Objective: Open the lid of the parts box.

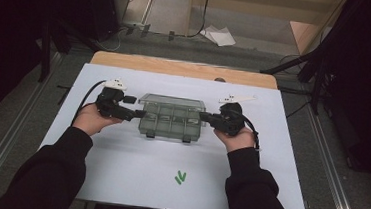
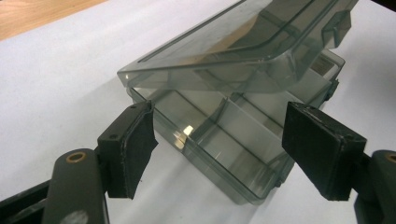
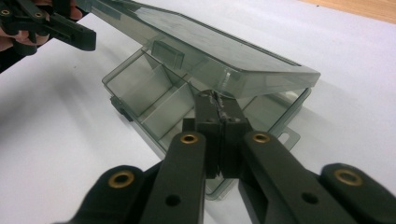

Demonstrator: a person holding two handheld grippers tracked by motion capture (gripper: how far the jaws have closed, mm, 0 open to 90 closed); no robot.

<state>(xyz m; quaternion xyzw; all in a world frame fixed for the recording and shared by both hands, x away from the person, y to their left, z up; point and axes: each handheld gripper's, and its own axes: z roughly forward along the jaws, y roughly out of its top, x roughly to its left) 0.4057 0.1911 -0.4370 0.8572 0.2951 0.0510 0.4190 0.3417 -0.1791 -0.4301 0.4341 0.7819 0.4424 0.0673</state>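
A smoky clear compartment box (image 1: 172, 119) lies in the middle of the white sheet, its lid (image 2: 224, 51) raised part way. My left gripper (image 1: 140, 113) is open at the box's left end. Its pads (image 2: 133, 144) stand apart on either side of the box corner (image 2: 219, 154) without touching it. My right gripper (image 1: 203, 117) is at the right end. Its jaws are shut together, and their tips (image 3: 215, 99) sit under the lid's rim (image 3: 261, 74), above the dividers (image 3: 173, 100). The compartments I can see hold nothing.
Two small green pieces (image 1: 180, 177) lie on the white sheet (image 1: 118, 169) near the front, between the person's forearms. A strip of bare wooden table (image 1: 176, 66) runs behind the sheet. Dark stands and cables stand on the floor beyond.
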